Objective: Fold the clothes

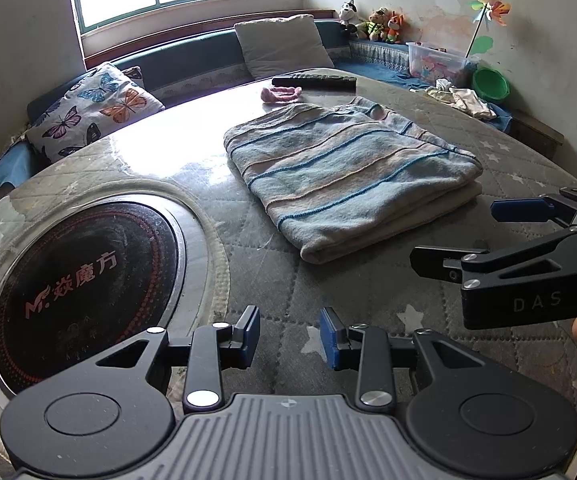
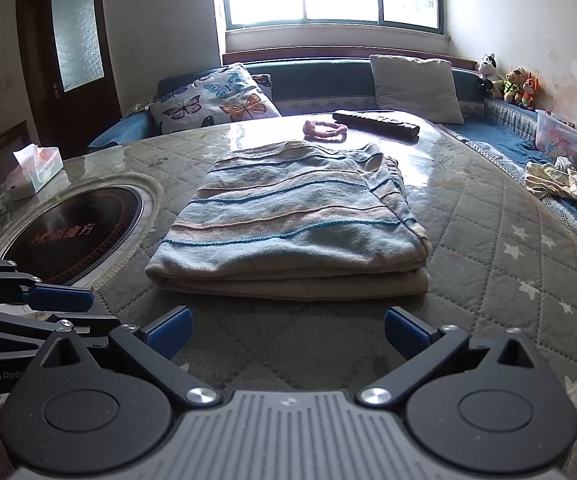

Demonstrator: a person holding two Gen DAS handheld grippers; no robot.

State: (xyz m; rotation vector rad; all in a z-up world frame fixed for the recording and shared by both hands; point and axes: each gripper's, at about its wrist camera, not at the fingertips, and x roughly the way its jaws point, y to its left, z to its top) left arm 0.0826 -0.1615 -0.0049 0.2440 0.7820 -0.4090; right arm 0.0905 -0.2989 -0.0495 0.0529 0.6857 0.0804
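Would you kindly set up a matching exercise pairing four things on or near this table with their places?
Things:
1. striped garment
2. tissue box
3. remote control
4. stuffed toys

Places:
A. far edge of the table, beside the pink band
B. on the bench in the corner
C. folded, in the middle of the table
D. beyond the round black burner

Pairs: 1-C, 2-D, 3-A, 4-B
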